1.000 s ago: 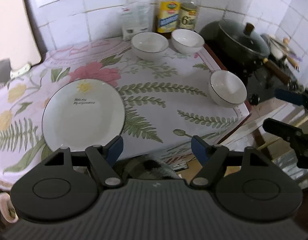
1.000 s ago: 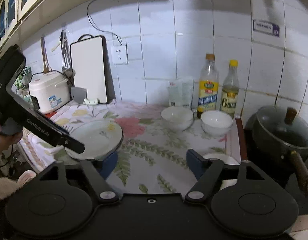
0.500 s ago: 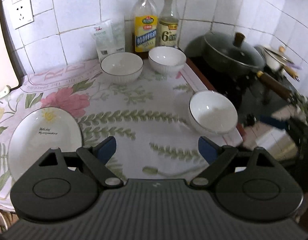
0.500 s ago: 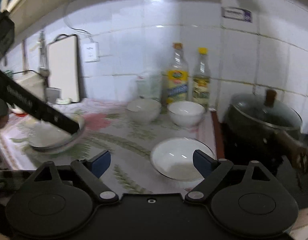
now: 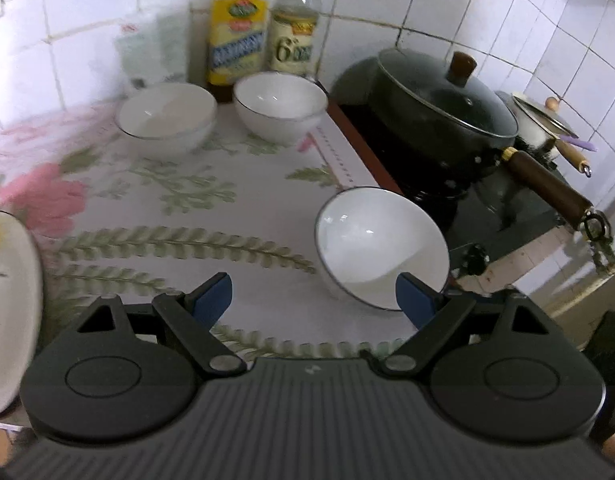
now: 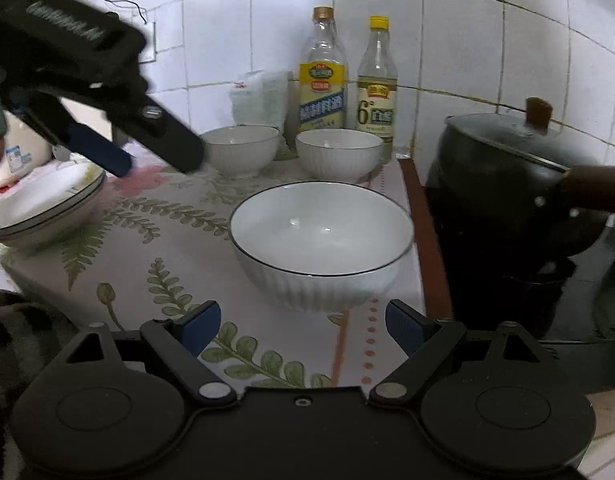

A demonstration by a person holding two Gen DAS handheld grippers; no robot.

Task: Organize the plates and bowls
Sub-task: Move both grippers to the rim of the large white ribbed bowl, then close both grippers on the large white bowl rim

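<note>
Right tongs [image 6: 302, 322] spread wide, blue pads empty, held low over the fern-and-flower printed tablecloth [image 6: 179, 256]. Directly ahead of the gap, near but not touching: large white ribbed ceramic bowl with thin dark rim [image 6: 321, 240], upright, near the cloth's right edge. Beyond it, two smaller white ribbed bowls [image 6: 243, 150] [image 6: 338, 152] side by side, apart, in front of a yellow-labelled clear oil bottle [image 6: 321, 76] and a yellow-capped clear vinegar bottle [image 6: 376, 80] at the white tiled wall. Forward-left: stacked white plates with dark rims [image 6: 47, 204]. To the right: lidded black pot with brown knob [image 6: 503, 168]. Left tongs [image 5: 313, 300] also wide, nothing gripped; seen from right wrist raised at upper left, above the plates. From left wrist: large bowl [image 5: 381, 246] ahead-right, its near rim just at the right pad [image 5: 417, 304], contact not discernible; plate edge [image 5: 11, 312] far left.
</note>
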